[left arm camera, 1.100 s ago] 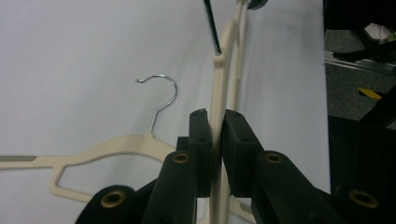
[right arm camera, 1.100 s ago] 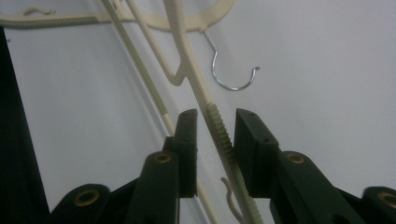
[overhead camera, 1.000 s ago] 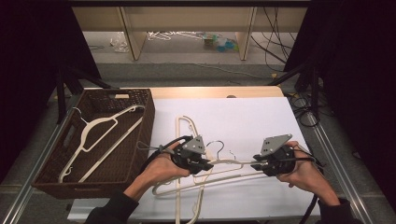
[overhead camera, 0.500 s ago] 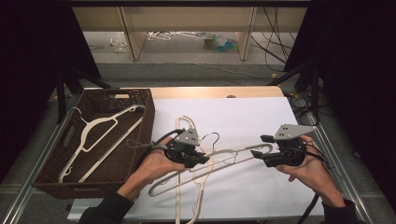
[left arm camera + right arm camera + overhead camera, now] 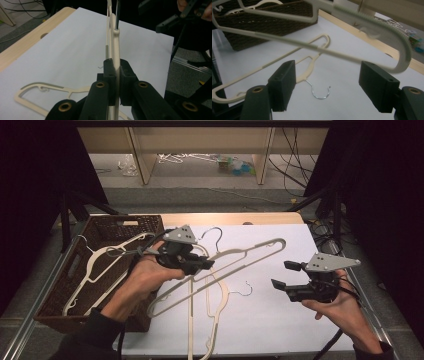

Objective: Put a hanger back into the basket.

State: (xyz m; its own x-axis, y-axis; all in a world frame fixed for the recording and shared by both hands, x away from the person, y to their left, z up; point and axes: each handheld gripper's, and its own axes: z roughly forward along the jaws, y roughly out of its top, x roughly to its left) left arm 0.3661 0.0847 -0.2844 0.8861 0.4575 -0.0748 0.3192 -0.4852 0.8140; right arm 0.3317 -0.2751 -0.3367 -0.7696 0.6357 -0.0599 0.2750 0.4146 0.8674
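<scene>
While the left hand-held gripper [image 5: 202, 265] clamps the lifted hanger [image 5: 240, 257] and the right hand-held gripper [image 5: 282, 276] gapes empty, that hanger's far end may swing and snag the hangers on the worktop [image 5: 280, 320].

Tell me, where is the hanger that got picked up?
In the high view the lifted hanger hangs over the middle of the white sheet, pinched near its neck by the left gripper, just right of the wicker basket.
</scene>
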